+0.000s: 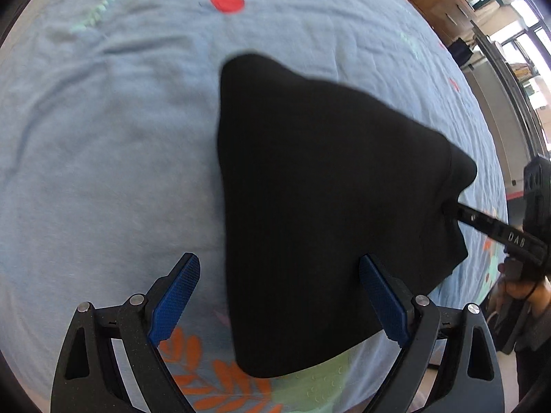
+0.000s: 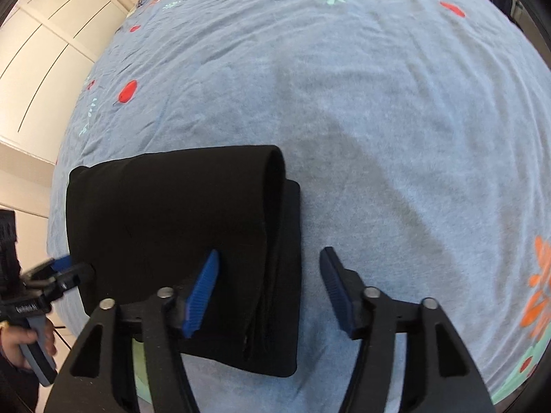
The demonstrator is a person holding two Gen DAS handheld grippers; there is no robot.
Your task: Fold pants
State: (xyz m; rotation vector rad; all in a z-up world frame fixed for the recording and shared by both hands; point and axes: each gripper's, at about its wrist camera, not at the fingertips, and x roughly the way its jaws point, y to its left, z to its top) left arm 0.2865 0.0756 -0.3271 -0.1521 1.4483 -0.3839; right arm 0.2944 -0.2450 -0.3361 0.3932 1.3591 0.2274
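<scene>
The black pants (image 1: 310, 189) lie folded into a thick bundle on the blue bedsheet (image 1: 103, 137). My left gripper (image 1: 279, 296) is open, its blue pads either side of the bundle's near left edge. In the left wrist view the right gripper's fingers (image 1: 482, 222) reach in at the bundle's right edge. In the right wrist view the pants (image 2: 172, 234) show stacked layers, and my right gripper (image 2: 268, 285) is open over their right edge. The left gripper (image 2: 65, 272) shows at the bundle's left edge there.
The blue sheet (image 2: 378, 103) has red dots and orange leaf prints (image 1: 206, 375). Cardboard boxes and shelves (image 1: 444, 0) stand beyond the bed on the right. White cabinet doors (image 2: 41, 51) stand at the left. A hand (image 2: 20, 340) holds the left gripper's handle.
</scene>
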